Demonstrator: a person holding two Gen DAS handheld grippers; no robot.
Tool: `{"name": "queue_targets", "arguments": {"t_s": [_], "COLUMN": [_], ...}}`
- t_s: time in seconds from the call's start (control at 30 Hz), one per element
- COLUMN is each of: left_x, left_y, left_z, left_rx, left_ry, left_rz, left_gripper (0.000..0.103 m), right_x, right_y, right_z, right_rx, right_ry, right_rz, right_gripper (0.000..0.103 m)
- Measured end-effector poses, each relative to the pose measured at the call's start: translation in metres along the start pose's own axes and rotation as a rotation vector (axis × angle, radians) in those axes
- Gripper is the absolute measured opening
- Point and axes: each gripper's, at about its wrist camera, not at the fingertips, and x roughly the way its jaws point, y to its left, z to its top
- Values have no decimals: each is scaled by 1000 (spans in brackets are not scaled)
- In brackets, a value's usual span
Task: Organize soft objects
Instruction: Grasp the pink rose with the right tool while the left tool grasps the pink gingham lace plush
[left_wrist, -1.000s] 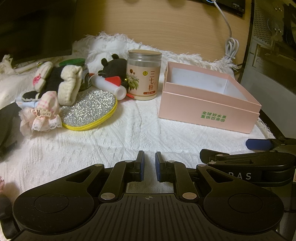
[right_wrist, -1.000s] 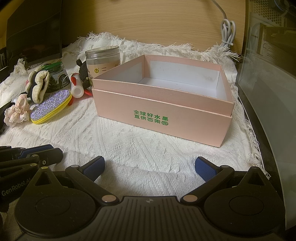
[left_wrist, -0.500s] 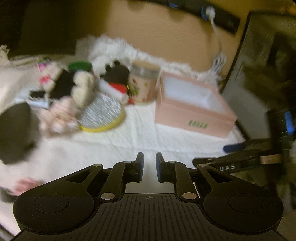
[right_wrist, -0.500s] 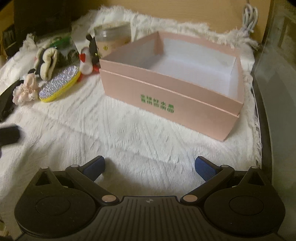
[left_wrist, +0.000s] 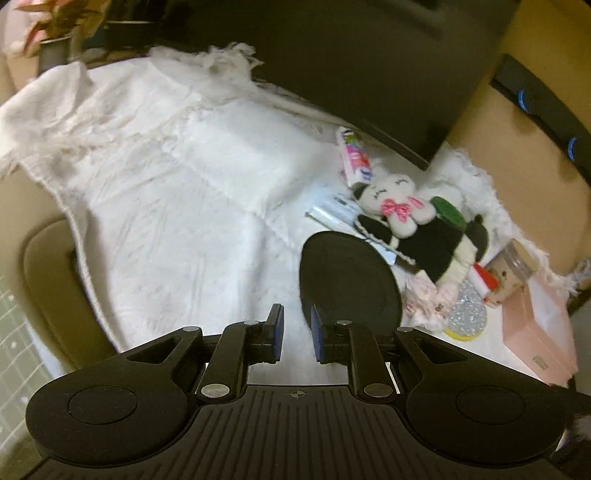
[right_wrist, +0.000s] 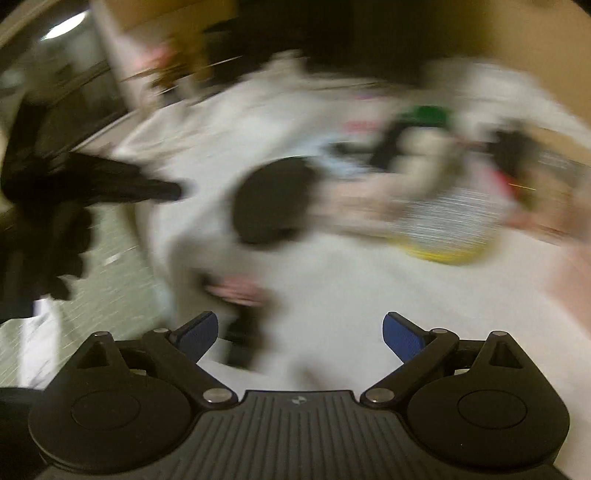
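The soft things lie in a cluster toward the right side of the white cloth. A plush rabbit with a pink bow and a black body lies on its back at the middle of the cluster. A flat black oval pad lies just in front of it, touching its lower edge. A pink frilly cloth item lies beside the pad, and next to that a glittery silver pad with a yellow rim. Behind the rabbit sit a green-lidded jar and a small tube; a clear jar with a label stands to the right. The pink box sits at the far right, apart from the plush items.

The left gripper hovers over bare cloth near the black pad, its jaws nearly together with a narrow gap, holding nothing.

The right gripper has its jaws spread wide and holds nothing. Its view is heavily blurred; only the black pad and the glittery pad can be made out.
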Motion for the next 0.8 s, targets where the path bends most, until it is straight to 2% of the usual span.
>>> {"name": "queue_targets", "arguments": {"t_s": [0.1, 0.13, 0.17, 0.23, 0.33, 0.53, 0.6, 0.7, 0.8], "left_x": [5, 4, 5, 13, 32, 85, 100, 122, 135], "left_y": [-11, -15, -22, -37, -61, -96, -104, -116, -131], "left_z": [4, 4, 4, 9, 19, 37, 40, 31, 11], "left_rx": [107, 150, 192, 277, 386, 448, 506, 638, 824], "left_ry": [6, 4, 4, 10, 36, 118, 166, 261, 333], "left_rz": [-99, -133, -166, -229, -286, -351, -376, -391, -378], "left_gripper": [17, 17, 18, 18, 18, 18, 18, 18, 18], "right_x": [30, 37, 44, 51, 34, -7, -13, -17, -16], "right_y": [32, 39, 43, 46, 31, -6, -12, -17, -23], "right_z": [9, 10, 11, 12, 17, 16, 10, -1, -9], "right_rx": [-76, -94, -109, -139, -75, 154, 213, 295, 366], "right_ry": [30, 41, 56, 99, 80, -4, -14, -16, -30], "right_rz": [55, 54, 45, -13, -76, -274, -328, -400, -471], "right_gripper": [85, 78, 58, 27, 26, 26, 26, 26, 26]}}
